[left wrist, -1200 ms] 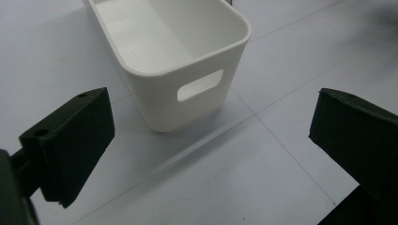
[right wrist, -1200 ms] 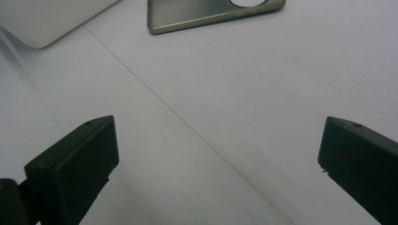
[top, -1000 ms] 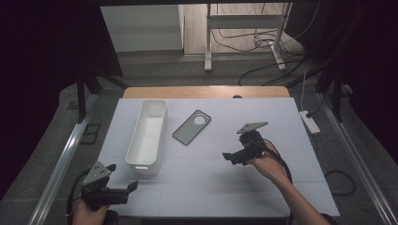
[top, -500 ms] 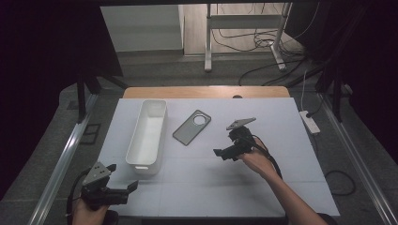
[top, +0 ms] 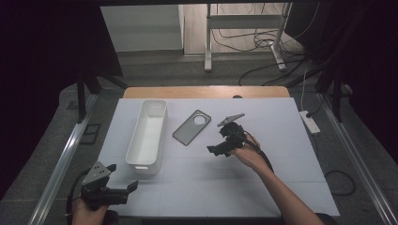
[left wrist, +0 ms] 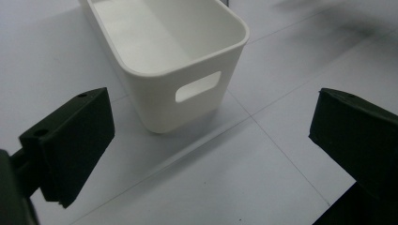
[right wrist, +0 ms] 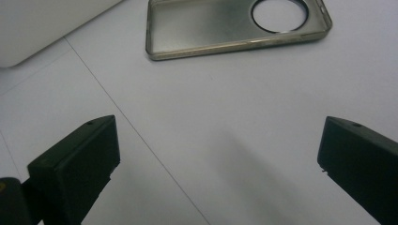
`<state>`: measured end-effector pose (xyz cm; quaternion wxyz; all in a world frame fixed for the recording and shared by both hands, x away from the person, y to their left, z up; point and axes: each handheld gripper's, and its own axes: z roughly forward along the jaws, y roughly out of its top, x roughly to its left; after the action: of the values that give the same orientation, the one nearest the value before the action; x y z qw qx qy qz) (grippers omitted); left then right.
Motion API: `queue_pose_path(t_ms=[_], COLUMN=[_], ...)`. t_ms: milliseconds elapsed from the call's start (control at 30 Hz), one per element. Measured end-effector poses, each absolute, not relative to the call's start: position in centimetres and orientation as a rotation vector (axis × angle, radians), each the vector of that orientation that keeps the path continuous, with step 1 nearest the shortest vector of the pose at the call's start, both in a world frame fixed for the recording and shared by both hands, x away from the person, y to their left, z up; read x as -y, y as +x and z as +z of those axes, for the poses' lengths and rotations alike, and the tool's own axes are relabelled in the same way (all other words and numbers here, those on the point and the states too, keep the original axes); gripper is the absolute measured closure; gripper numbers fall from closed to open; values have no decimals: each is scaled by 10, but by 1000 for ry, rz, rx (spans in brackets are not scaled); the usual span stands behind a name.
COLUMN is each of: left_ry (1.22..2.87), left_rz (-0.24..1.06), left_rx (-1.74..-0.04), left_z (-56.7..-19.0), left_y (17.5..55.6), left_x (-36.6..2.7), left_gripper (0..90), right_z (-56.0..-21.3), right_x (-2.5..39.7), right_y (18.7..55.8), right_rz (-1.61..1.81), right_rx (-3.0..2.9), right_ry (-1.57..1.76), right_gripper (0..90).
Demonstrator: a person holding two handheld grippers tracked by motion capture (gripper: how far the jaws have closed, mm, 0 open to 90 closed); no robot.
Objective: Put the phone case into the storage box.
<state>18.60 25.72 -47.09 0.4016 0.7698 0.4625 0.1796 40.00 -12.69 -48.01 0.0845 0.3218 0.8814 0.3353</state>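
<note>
The phone case (top: 191,127) looks light, thin and bendy. Pinch a long edge. Right gripper (top: 219,149) nears it, fingers (right wrist: 75,159) spread apart.

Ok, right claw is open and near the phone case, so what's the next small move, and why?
Probably ease the right claw forward toward the phone case until its near edge sits between the jaws. The jaws stand wide open with only bare table between them, and the case lies flat just ahead, untouched. The white bin sits just beyond it.
</note>
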Motion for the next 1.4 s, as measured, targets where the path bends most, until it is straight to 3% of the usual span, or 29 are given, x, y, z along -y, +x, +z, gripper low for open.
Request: queue_pose_path(t_ms=[967, 1267, 1400], left_ry=[1949, 1952, 1953], left_rz=[448, 448, 448], left_rx=[-1163, -1163, -1163], left_z=[-471, -471, -471], left_y=[186, 187, 187], left_x=[-257, -257, -257], left_gripper=[12, 12, 12], right_z=[-488, -490, -490], right_x=[79, 72, 69], right_y=[439, 451, 454], right_rz=[910, 894, 902], right_rx=[-2672, -2653, -2667], right_ry=[990, 993, 974], right_gripper=[2, 69, 181])
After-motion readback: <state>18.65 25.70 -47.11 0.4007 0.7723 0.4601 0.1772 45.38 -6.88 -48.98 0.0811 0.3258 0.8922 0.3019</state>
